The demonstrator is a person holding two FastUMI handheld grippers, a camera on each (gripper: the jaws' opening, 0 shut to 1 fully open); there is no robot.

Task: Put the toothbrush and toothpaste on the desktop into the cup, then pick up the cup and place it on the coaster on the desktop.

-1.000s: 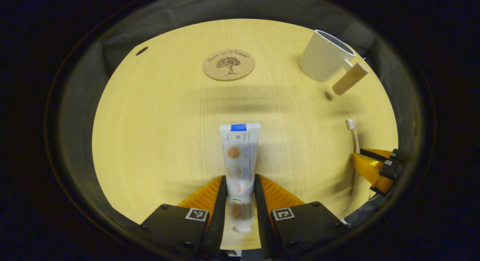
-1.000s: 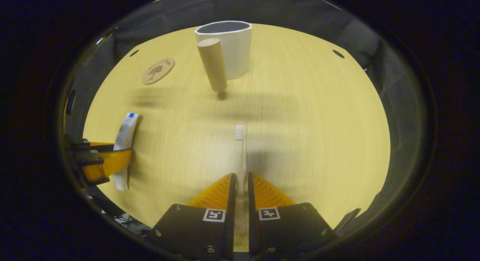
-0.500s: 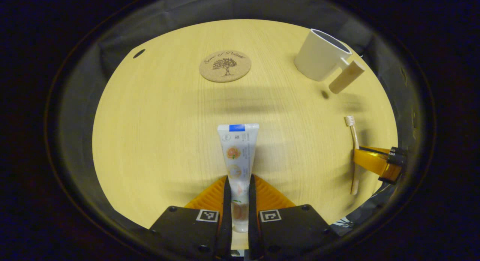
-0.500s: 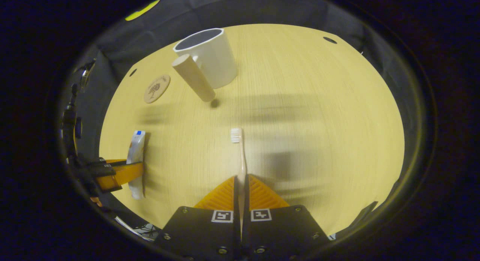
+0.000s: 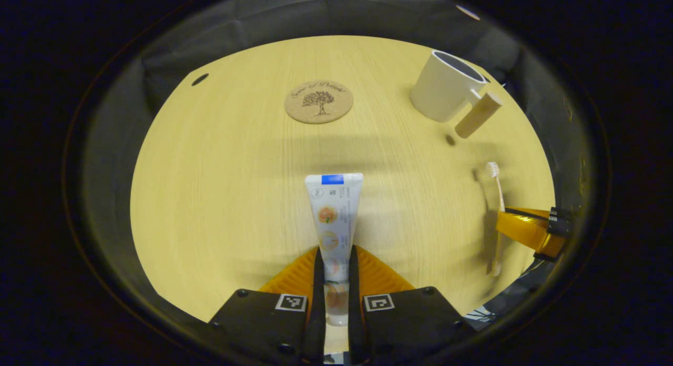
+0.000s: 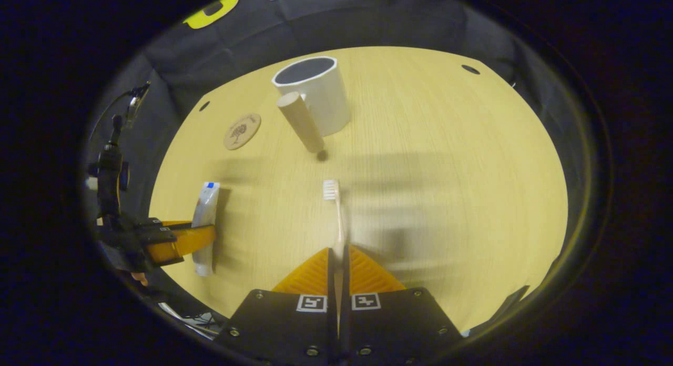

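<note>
Bare wood desktop [image 5: 221, 187] between gripped toothpaste [image 5: 334, 213], coaster [image 5: 318, 101] and cup [image 5: 442, 86].

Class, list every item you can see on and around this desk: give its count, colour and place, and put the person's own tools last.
Desk: one, pale wood, under everything.
Coaster: one, brown cork with a tree print, far side of the desk.
Cup: one, white with a wooden handle, upright at the far side, apart from the coaster.
Toothpaste: one, white tube with a blue band, between the left gripper's fingers.
Toothbrush: one, pale, between the right gripper's fingers.
Left gripper: one, shut on the toothpaste.
Right gripper: one, shut on the toothbrush.
</note>
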